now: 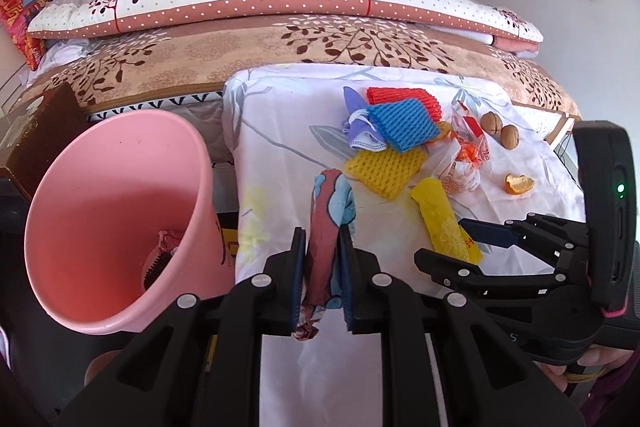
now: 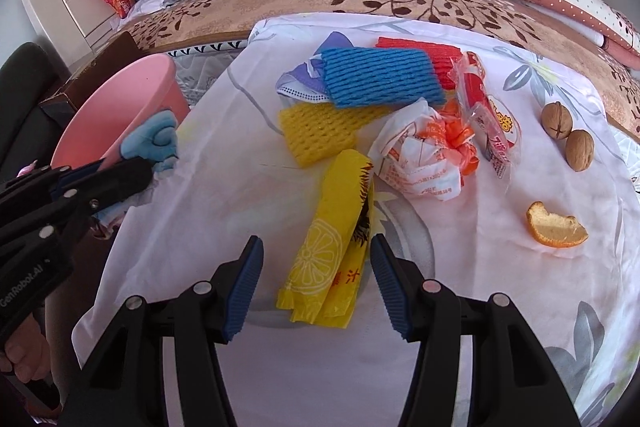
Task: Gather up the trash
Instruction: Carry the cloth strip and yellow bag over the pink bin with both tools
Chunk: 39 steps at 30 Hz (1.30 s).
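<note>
My left gripper (image 1: 321,239) is shut on a crumpled pink-and-blue wrapper (image 1: 330,203), held above the table's left edge beside the pink bin (image 1: 116,219). The right wrist view shows that same left gripper (image 2: 136,171) with the wrapper (image 2: 154,139) in front of the bin (image 2: 120,111). My right gripper (image 2: 317,247) is open, its blue pads (image 2: 244,287) on either side of a yellow lemon-print wrapper (image 2: 332,227) without touching it. From the left wrist view, the right gripper (image 1: 452,247) hovers over that yellow wrapper (image 1: 436,211).
On the white floral cloth (image 2: 200,227) lie blue (image 2: 380,77), red (image 2: 432,59) and yellow (image 2: 316,131) foam nets, a purple mask (image 2: 304,79), a crumpled white-orange wrapper (image 2: 420,155), a red packet (image 2: 484,115), two walnuts (image 2: 556,119) and orange peel (image 2: 556,225). The bin holds some trash. A bed runs behind.
</note>
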Each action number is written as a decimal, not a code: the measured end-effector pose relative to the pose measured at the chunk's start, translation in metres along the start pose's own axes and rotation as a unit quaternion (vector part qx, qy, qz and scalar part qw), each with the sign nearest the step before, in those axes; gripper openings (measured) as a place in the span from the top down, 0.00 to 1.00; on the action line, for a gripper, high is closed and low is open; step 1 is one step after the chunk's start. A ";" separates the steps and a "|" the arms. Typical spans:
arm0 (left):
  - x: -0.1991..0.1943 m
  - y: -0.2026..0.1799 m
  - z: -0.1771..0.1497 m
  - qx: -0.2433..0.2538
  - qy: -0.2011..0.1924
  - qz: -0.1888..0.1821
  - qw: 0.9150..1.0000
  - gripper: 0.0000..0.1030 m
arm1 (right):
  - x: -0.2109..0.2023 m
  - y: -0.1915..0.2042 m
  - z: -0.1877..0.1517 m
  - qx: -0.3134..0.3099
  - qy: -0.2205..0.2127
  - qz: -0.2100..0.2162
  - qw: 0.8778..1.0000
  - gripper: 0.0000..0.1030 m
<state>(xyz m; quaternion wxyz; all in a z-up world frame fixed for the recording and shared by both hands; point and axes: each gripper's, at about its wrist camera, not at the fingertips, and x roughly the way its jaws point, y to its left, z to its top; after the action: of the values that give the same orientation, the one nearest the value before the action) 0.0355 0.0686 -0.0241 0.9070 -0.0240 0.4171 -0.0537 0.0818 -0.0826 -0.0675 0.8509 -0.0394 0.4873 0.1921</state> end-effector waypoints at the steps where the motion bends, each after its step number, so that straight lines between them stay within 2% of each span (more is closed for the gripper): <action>1: -0.003 0.002 0.000 -0.003 -0.004 0.002 1.000 0.85 | 0.000 0.001 0.000 -0.002 -0.005 -0.009 1.000 0.63; 3: -0.007 0.007 -0.001 -0.011 -0.009 0.002 1.000 0.85 | -0.001 0.000 -0.001 -0.005 -0.007 -0.011 1.000 0.74; 7: -0.015 0.015 -0.002 -0.024 -0.022 0.006 0.999 0.85 | -0.010 0.000 0.000 -0.002 -0.023 -0.004 1.000 0.87; 14: -0.032 0.030 -0.001 -0.039 -0.047 0.018 0.998 0.85 | -0.037 0.020 0.008 -0.034 -0.075 -0.003 0.997 0.89; 21: -0.050 0.046 0.000 -0.046 -0.079 0.049 0.995 0.85 | -0.055 0.049 0.026 -0.059 -0.107 0.025 0.992 0.89; 31: -0.070 0.075 -0.001 -0.071 -0.113 0.094 0.987 0.85 | -0.058 0.106 0.050 -0.110 -0.118 0.062 0.985 0.89; 39: -0.070 0.113 -0.008 -0.115 -0.112 0.118 0.980 0.85 | -0.041 0.146 0.062 -0.140 -0.102 0.086 0.981 0.89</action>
<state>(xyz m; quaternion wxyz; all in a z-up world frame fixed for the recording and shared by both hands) -0.0076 0.1890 0.0136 0.9391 -0.0843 0.3163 0.1048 0.0605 0.0559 0.0172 0.8623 -0.0964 0.3679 0.3343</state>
